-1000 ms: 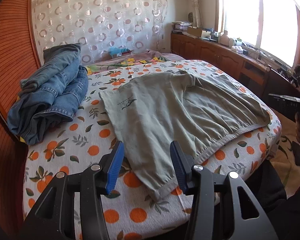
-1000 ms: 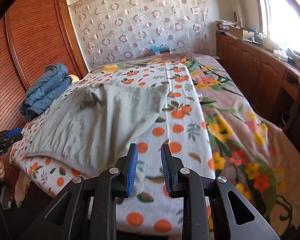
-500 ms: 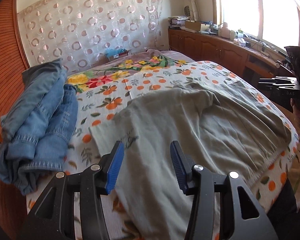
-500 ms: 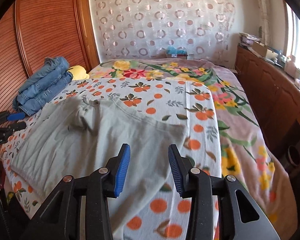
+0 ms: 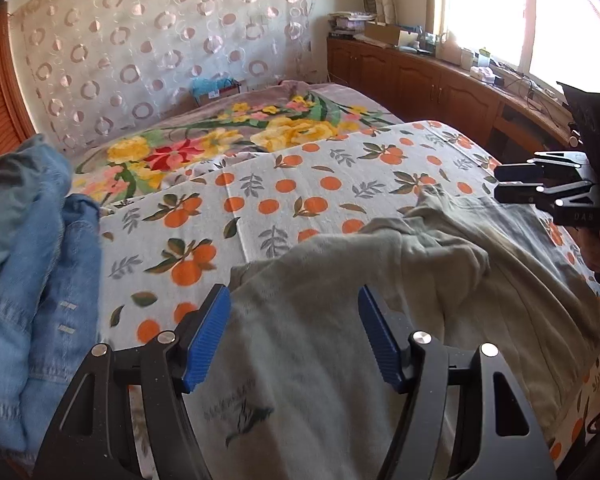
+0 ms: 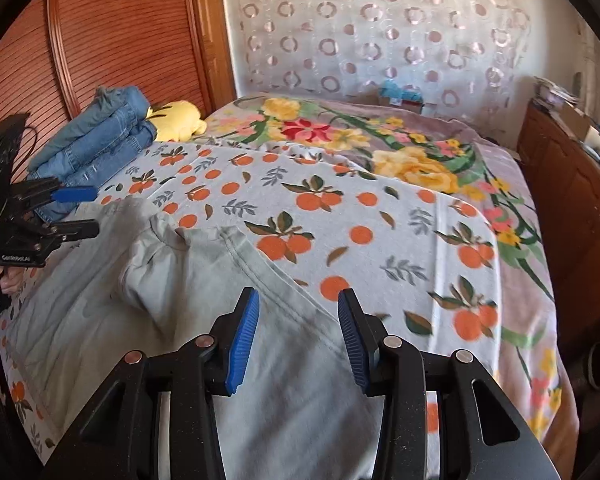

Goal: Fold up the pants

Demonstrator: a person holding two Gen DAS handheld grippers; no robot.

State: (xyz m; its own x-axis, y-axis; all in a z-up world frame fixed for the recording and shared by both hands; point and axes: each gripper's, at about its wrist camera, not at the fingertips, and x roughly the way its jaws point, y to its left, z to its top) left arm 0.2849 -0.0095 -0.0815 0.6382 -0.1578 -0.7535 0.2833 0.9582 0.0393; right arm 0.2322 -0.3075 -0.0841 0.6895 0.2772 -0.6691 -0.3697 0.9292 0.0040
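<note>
The grey-green pants (image 5: 340, 340) lie spread on the orange-print sheet (image 5: 284, 196) of the bed, filling the lower half of both views, with a bunched fold near their middle. In the left wrist view the left gripper (image 5: 294, 334) hangs over the pants with its blue pads wide apart and nothing between them; a dark printed logo (image 5: 240, 416) on the cloth shows at 6 o'clock, which the right view does not reveal. That same view catches the right gripper (image 5: 512, 184) at 3 o'clock, over the far side of the pants. The right wrist view shows the right gripper (image 6: 298, 336) above a stitched seam of the pants, its pads parted and holding nothing, and the left gripper (image 6: 76, 212) at 9 o'clock, spread open. Only the right view shows a yellow plush toy (image 6: 176, 120) at 10 o'clock, tucked beside the stack of folded jeans (image 6: 96, 140); in the left view the jeans (image 5: 28, 260) loom blurred at 9 o'clock. Beyond the sheet lies a flowered blanket (image 6: 380, 140), then a curtain with ring patterns (image 6: 360, 32). A slatted wooden wardrobe (image 6: 120, 32) stands at 11 o'clock in the right view; wooden cabinets (image 5: 420, 80) under a bright window (image 5: 500, 12) run at 1 o'clock in the left.
</note>
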